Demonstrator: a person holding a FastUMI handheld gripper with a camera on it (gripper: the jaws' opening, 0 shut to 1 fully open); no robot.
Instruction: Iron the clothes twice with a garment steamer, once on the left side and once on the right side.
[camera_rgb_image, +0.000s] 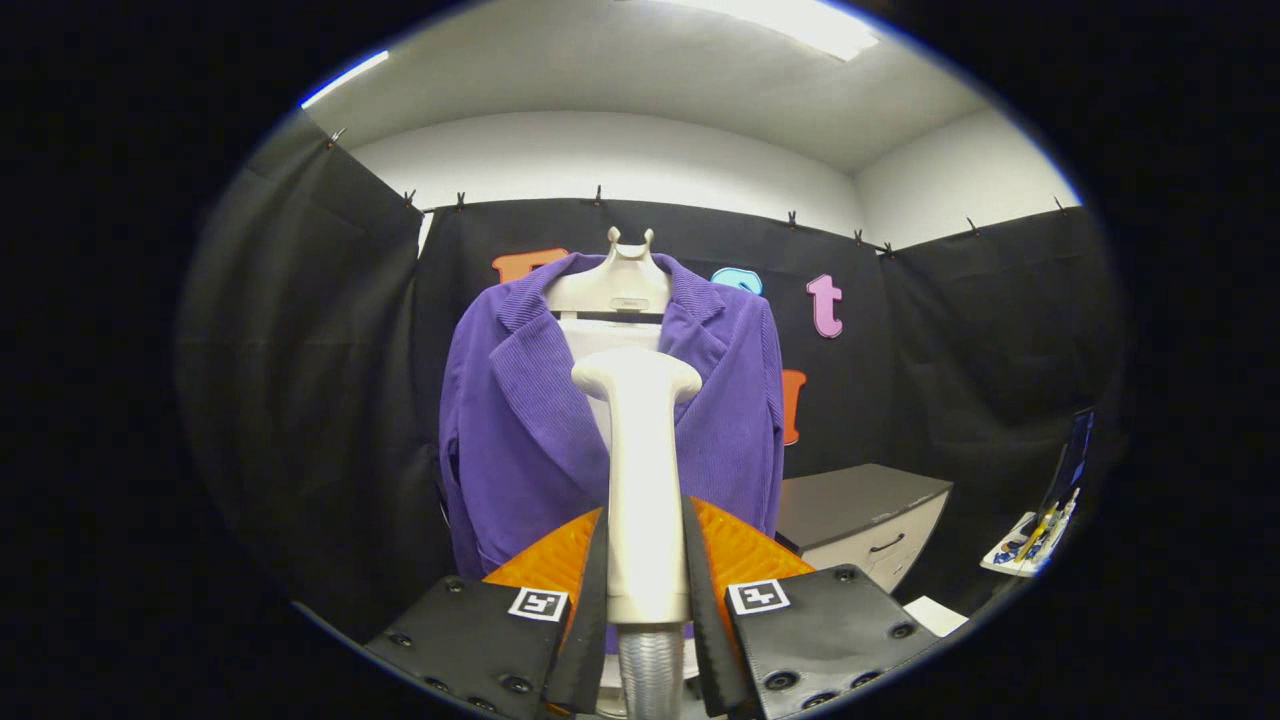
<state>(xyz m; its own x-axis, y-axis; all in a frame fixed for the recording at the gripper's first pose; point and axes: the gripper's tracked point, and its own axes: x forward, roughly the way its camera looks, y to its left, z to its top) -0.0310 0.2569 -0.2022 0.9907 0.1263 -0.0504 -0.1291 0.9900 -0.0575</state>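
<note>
A purple corduroy jacket hangs on a white hanger form in front of the black cloth wall, facing me. My gripper is shut on the white handle of the garment steamer, both fingers pressing its sides. The steamer stands upright between the fingers. Its head points at the jacket's open collar, at mid-chest height, a short way in front of the cloth. A ribbed grey hose leaves the handle's base.
A grey-topped cabinet with a white drawer stands to the right of the jacket. Farther right, a small stand holds coloured items. Black cloth walls close in the left and right sides.
</note>
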